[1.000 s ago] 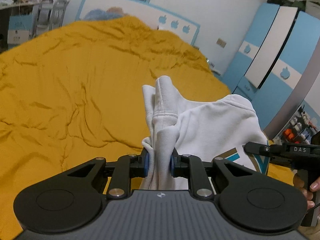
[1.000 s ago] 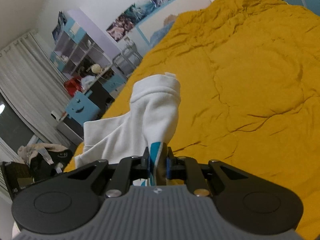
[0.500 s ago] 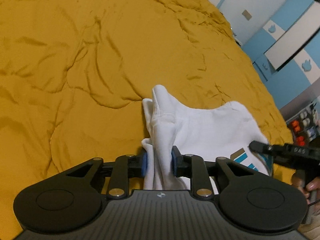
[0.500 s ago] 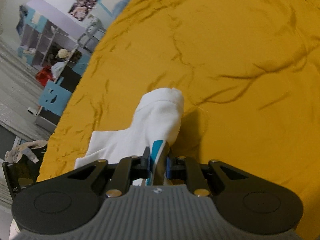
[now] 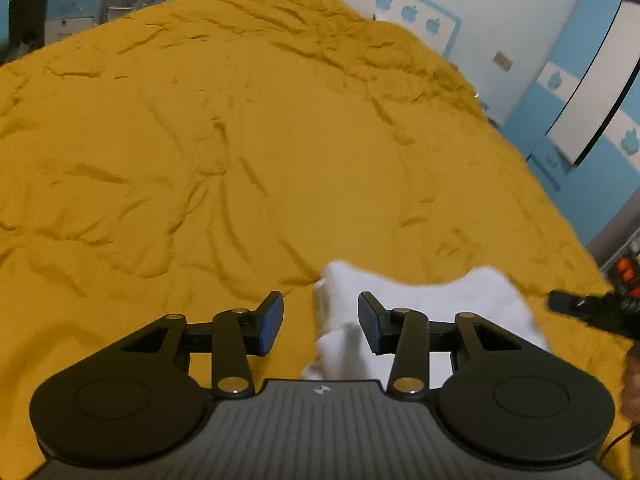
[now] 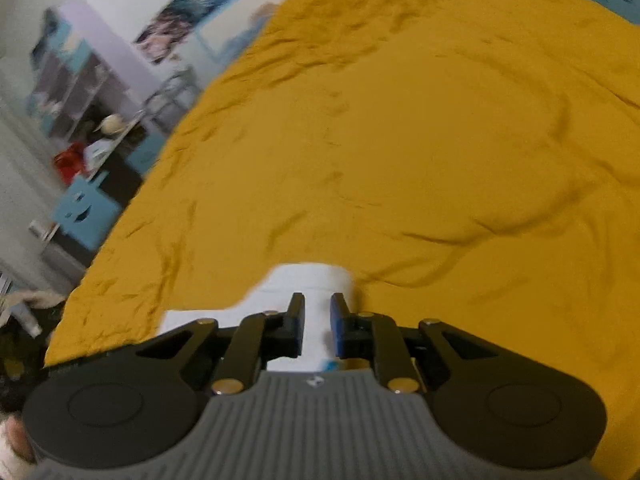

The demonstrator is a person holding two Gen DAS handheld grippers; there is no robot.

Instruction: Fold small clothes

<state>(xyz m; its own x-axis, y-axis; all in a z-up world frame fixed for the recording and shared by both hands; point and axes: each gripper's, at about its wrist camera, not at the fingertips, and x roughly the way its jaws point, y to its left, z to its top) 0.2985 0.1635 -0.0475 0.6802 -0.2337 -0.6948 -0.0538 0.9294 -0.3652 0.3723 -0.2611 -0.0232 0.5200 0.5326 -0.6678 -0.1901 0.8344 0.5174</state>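
A small white garment (image 5: 440,296) lies low on the yellow bedspread (image 5: 240,160), right in front of both grippers. My left gripper (image 5: 320,320) is opening. A fold of the cloth sits between its blue pads, against the right one and clear of the left one. At the right edge a finger (image 5: 580,308) of the right gripper reaches in over the cloth. In the right wrist view the right gripper (image 6: 318,316) stays shut on the white garment (image 6: 304,280), its pads a narrow gap apart with cloth between them. A teal bit of print shows below the pads.
The wrinkled yellow bedspread (image 6: 440,160) fills most of both views. A blue and white wardrobe (image 5: 580,100) stands to the right of the bed. Shelves and a desk (image 6: 80,120) with a blue box (image 6: 84,208) stand to its left. A hand (image 5: 632,380) shows at the edge.
Both grippers sank toward the bed and the garment, held up before, now lies on it. The left jaws spread and let go of the cloth. The right jaws keep their grip.
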